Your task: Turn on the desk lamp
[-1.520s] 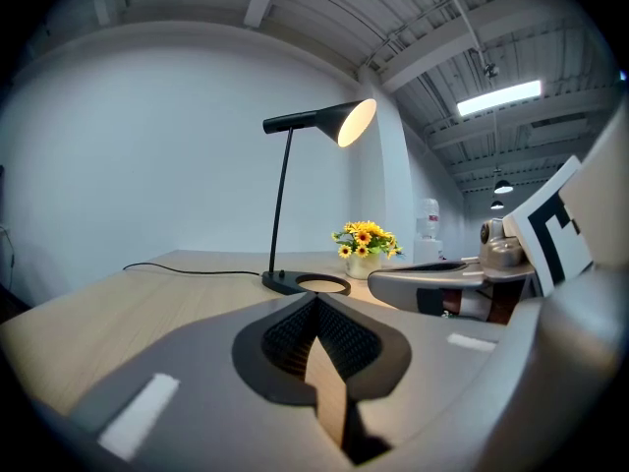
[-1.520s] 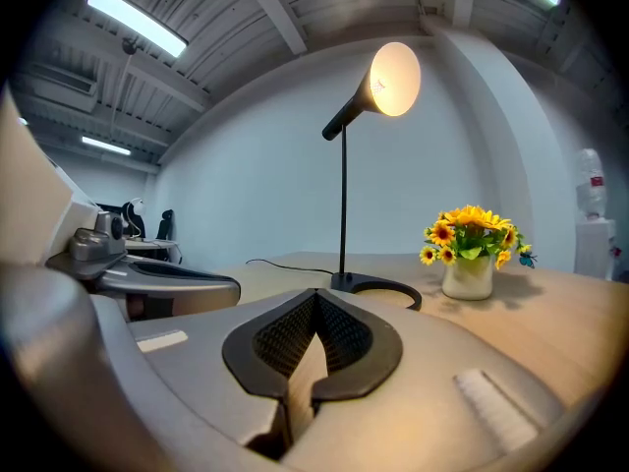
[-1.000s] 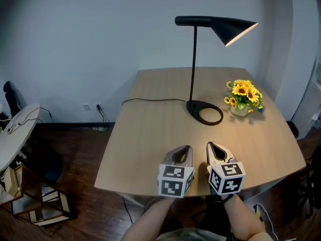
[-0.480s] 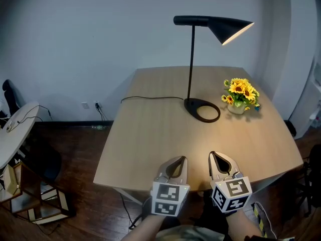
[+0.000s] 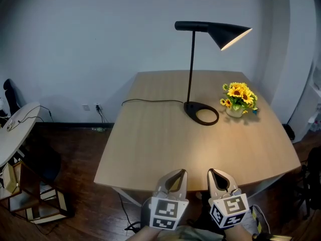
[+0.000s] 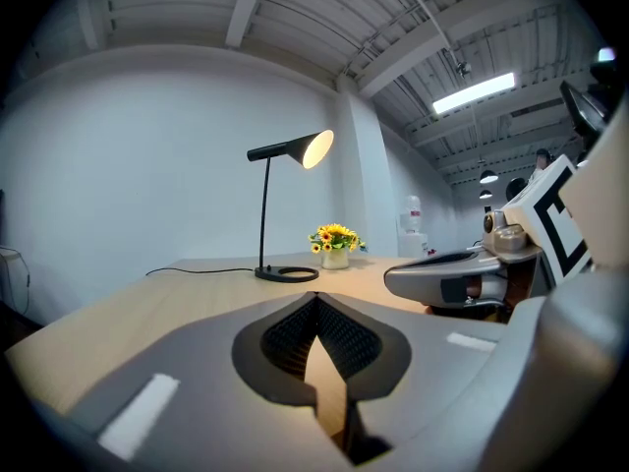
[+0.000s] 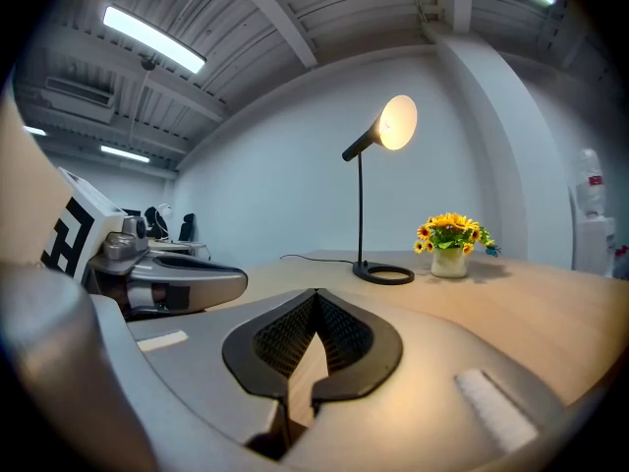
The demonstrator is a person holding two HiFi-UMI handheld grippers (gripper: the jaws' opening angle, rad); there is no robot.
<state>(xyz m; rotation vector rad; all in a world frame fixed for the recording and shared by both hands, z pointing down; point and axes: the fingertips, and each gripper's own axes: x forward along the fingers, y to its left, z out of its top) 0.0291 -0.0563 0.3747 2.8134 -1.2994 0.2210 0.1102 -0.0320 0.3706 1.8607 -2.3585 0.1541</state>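
left gripper (image 5: 175, 176): fingers closed, empty | right gripper (image 5: 215, 176): same | lamp (image 5: 226, 33): lit, well ahead of fingers | risk: pressing the switch again likely kills it; a reach could clip flowers (image 5: 236, 95)

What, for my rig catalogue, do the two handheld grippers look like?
The left gripper and right gripper match: smooth pale grey shells tapering to a point, black ribbed pads lining the jaws, and a white marker cube printed with black squares at each rear.
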